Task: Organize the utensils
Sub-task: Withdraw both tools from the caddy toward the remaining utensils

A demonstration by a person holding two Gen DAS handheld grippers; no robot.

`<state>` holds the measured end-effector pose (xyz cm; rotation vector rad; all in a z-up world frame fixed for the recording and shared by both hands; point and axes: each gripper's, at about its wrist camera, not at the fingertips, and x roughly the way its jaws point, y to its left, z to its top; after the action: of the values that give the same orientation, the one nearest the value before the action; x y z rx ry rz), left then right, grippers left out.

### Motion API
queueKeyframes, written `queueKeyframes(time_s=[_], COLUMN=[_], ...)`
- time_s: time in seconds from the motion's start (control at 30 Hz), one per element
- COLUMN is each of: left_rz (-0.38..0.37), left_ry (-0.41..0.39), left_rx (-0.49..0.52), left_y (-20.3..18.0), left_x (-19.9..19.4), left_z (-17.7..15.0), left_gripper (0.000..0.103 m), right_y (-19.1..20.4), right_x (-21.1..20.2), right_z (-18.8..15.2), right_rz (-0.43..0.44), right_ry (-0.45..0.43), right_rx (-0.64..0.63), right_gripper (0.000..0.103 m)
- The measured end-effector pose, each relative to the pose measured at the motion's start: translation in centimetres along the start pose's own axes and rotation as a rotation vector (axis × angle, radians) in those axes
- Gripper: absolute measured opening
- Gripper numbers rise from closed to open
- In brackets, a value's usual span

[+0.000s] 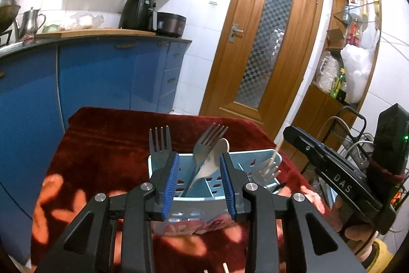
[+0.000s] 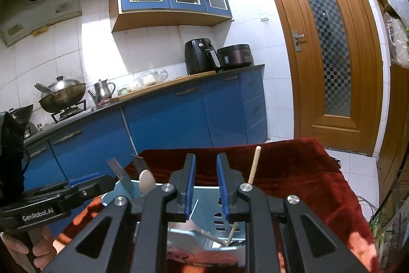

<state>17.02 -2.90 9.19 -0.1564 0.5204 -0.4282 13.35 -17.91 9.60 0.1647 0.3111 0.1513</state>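
Note:
A light blue utensil caddy [image 1: 255,157] stands on a table covered with a red cloth [image 1: 102,145]. In its left part stand two forks [image 1: 159,140] [image 1: 209,142] and a spoon [image 1: 217,157], all upright. Its right part holds another fork [image 1: 265,168] and a wooden chopstick [image 1: 274,155]. My left gripper [image 1: 199,157] hovers just before the caddy, open, with nothing between its blue pads. My right gripper [image 2: 206,157] is over the caddy [image 2: 204,196], open by a narrow gap and empty. The chopstick [image 2: 254,165] rises just right of it.
A hand [image 1: 358,234] holds the right gripper's housing [image 1: 340,183] at the table's right edge. Two stick ends [image 1: 225,268] show near the bottom. Blue kitchen cabinets [image 1: 102,73] run behind and to the left. A wooden door [image 1: 260,42] and a cluttered shelf [image 1: 352,55] stand beyond.

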Motion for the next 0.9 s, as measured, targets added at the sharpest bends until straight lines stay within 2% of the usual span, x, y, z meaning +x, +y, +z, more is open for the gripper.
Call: queueKeyframes(time_s=[0.33, 0.9], left_rz=[0.014, 0.053], left_ry=[0.001, 0.079], left_rx=[0.014, -0.007], left_y=[-0.8, -1.2], left_x=[-2.5, -6.3], left_z=[-0.4, -3.0], left_gripper=[0.033, 0.033], right_y=[0.7, 1.2], right_x=[-3.3, -8.5], right_z=[0.3, -1.5], right_rz=[0.010, -0.019], right_ry=[0.003, 0.160], right_rx=[0.008, 0.052], right_gripper=[0.020, 0.020])
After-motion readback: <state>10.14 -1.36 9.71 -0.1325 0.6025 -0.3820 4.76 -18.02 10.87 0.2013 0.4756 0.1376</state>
